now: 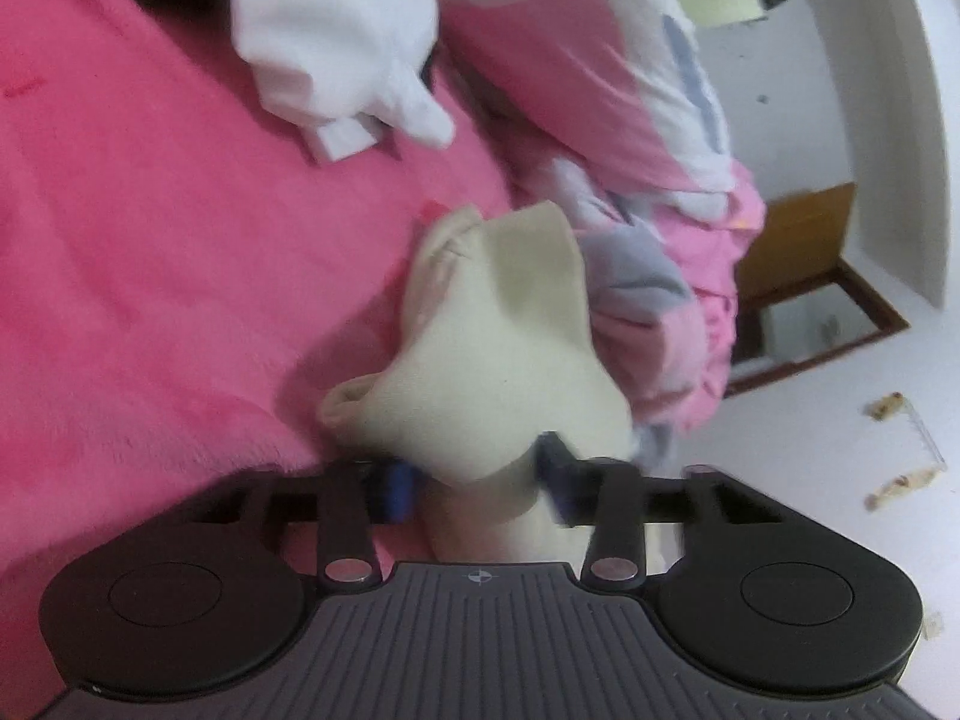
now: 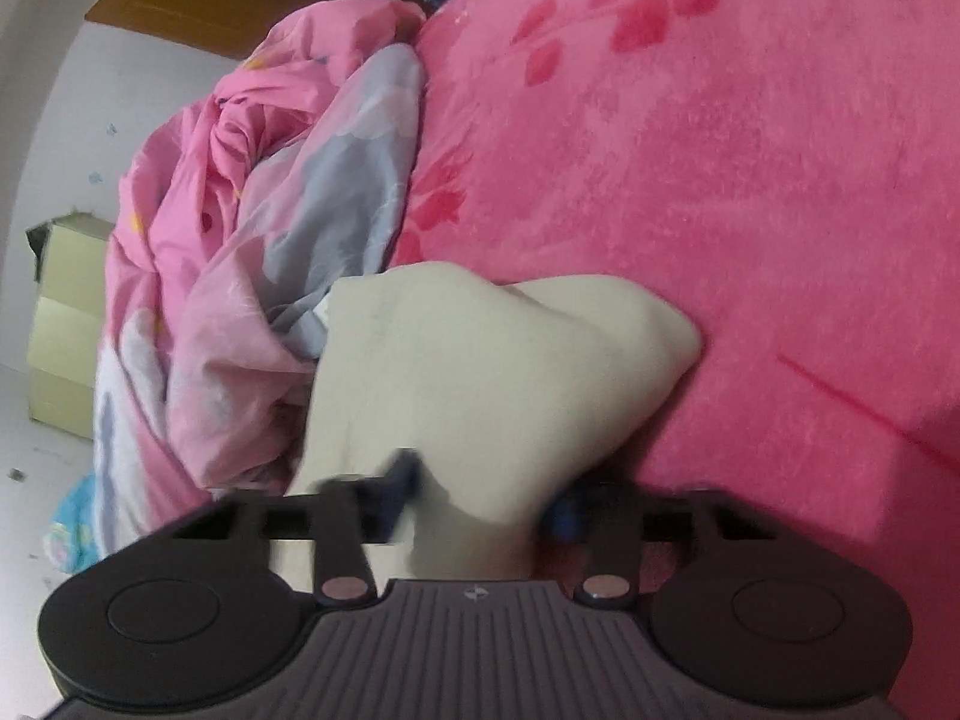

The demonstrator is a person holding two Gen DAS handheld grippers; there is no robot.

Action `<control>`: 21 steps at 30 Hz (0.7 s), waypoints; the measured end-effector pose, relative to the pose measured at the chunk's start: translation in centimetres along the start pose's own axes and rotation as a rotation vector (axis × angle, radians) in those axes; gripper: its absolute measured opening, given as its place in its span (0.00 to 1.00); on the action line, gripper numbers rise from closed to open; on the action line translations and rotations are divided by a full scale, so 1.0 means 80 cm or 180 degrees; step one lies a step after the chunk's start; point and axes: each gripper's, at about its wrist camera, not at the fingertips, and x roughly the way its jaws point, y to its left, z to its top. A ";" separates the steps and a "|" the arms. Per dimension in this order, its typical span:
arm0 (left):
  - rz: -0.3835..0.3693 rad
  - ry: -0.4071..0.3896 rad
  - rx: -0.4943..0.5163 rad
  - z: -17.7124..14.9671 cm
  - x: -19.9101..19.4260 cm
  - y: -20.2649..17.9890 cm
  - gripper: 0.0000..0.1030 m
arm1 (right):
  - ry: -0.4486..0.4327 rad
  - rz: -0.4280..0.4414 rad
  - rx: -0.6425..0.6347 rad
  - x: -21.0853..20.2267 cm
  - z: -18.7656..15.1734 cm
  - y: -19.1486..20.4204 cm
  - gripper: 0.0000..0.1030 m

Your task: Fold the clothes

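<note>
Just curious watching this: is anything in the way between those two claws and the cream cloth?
Nothing visible. The cream cloth already sits between the fingers of the left gripper and the right gripper.

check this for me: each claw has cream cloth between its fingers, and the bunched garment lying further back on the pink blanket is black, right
One thing is off: the bunched garment further back on the fuzzy pink blanket is white, as the left wrist view shows. Each claw does have the soft cream cloth between its fingers.
</note>
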 end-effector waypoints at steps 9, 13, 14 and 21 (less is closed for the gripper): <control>-0.0130 -0.0236 -0.0082 0.000 -0.080 0.003 0.14 | -0.0108 0.0088 -0.0426 -0.076 -0.033 0.034 0.20; -0.0150 -0.0240 0.0016 -0.017 -0.161 0.017 0.12 | -0.0005 0.0196 -0.0411 -0.132 -0.067 0.014 0.19; -0.0161 -0.0244 0.0039 -0.023 -0.186 0.021 0.11 | 0.0035 0.0235 -0.0389 -0.149 -0.081 0.004 0.19; 0.0379 -0.0485 0.0571 -0.049 -0.305 0.065 0.09 | 0.0398 0.0396 -0.0086 -0.226 -0.159 -0.102 0.20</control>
